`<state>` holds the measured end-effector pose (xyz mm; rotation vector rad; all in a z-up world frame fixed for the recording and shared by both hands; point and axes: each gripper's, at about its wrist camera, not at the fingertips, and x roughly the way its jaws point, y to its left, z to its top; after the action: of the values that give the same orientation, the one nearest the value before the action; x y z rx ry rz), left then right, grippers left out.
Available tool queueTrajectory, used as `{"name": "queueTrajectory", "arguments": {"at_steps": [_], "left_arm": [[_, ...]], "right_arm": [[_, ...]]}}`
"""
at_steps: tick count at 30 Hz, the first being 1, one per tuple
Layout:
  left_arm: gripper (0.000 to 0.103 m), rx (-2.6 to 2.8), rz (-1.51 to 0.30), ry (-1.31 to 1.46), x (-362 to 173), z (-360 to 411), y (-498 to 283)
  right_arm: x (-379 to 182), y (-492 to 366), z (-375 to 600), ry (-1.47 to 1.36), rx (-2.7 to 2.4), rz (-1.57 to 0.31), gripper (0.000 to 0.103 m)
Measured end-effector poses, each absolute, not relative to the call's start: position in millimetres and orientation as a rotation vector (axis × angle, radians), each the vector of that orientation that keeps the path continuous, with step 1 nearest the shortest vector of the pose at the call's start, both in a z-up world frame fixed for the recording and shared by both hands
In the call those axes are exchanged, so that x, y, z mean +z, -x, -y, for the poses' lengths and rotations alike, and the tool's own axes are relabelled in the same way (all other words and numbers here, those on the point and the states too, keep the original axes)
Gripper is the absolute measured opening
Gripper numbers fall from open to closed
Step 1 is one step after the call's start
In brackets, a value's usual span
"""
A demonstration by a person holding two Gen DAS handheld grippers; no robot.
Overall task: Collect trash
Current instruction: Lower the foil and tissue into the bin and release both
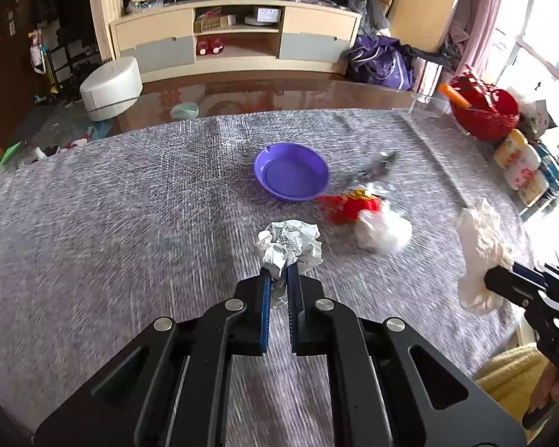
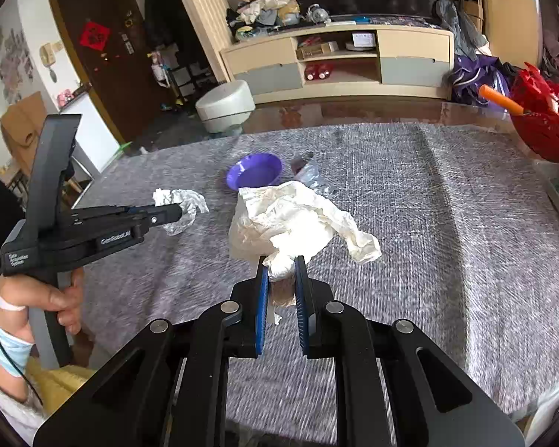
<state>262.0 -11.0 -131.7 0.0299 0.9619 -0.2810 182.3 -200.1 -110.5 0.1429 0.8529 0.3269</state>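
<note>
My left gripper [image 1: 278, 272] is shut on a crumpled ball of printed white paper [image 1: 289, 244], held a little above the grey tablecloth [image 1: 111, 223]. The right wrist view shows that gripper [image 2: 177, 214] from the side, with the paper ball [image 2: 184, 201] at its tip. My right gripper [image 2: 281, 264] is shut on a large crumpled cream paper [image 2: 290, 219], which hangs from the gripper [image 1: 497, 279] at the right of the left wrist view. On the cloth lie a red wrapper [image 1: 354, 206], a white tissue wad [image 1: 384, 231] and a clear plastic wrapper [image 1: 376, 167].
A purple bowl [image 1: 290, 175] stands mid-table, just left of the loose trash. A red basket [image 1: 484, 111] with an orange stick sits at the far right corner, with packets beside it. A hand [image 2: 61, 301] grips the left tool's handle. Beyond the table are a white stool and a cabinet.
</note>
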Motion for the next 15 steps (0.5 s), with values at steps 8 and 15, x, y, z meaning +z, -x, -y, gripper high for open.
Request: {"name": "queueTrajectory", "arguments": {"at_steps": [8,15], "left_arm": [[0.006,-0.284,-0.909,-0.030,-99,12,-187],[0.006,-0.298,-0.905,-0.024,-96,13,-118]], "right_arm": [[-96,-135,200,-0.132,0.336,-0.835,0.015],[-100,-91,194,-0.127,0.352,-0.869,0.015]]}}
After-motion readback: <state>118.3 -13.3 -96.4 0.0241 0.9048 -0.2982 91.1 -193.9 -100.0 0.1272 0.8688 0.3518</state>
